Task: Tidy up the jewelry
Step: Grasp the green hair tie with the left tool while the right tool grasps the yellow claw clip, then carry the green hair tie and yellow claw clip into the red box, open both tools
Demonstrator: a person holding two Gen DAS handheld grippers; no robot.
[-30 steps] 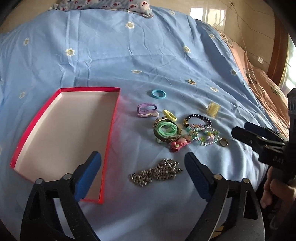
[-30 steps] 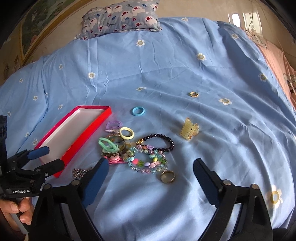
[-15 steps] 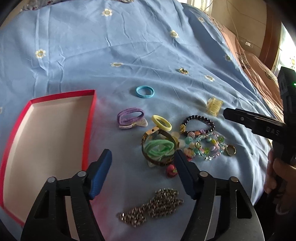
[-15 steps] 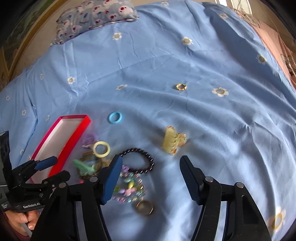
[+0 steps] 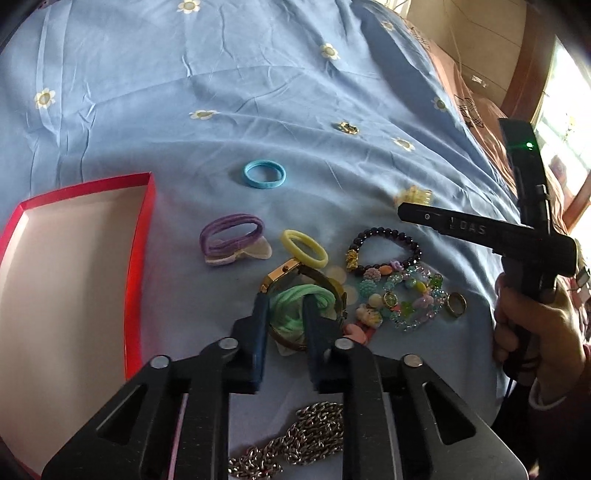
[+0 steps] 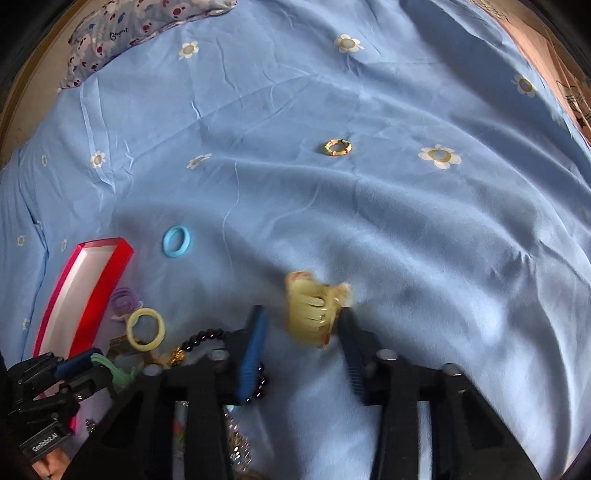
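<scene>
On the blue bedsheet lies a pile of jewelry. My left gripper has its fingers closed around a green hair tie that lies on a gold bangle. My right gripper is half open, its fingers either side of a yellow hair claw, the right finger touching it. A red box with a pale inside sits to the left; it also shows in the right wrist view. The right gripper shows in the left wrist view over the claw.
Around lie a blue ring, purple hair ties, a yellow ring, a dark bead bracelet, pastel bead bracelets, a metal ring, a silver chain and a small far ring. A patterned pillow lies far back.
Both grippers have moved forward and down and narrowed. The left one has closed on the green hair tie; the right one has come around the yellow claw.
</scene>
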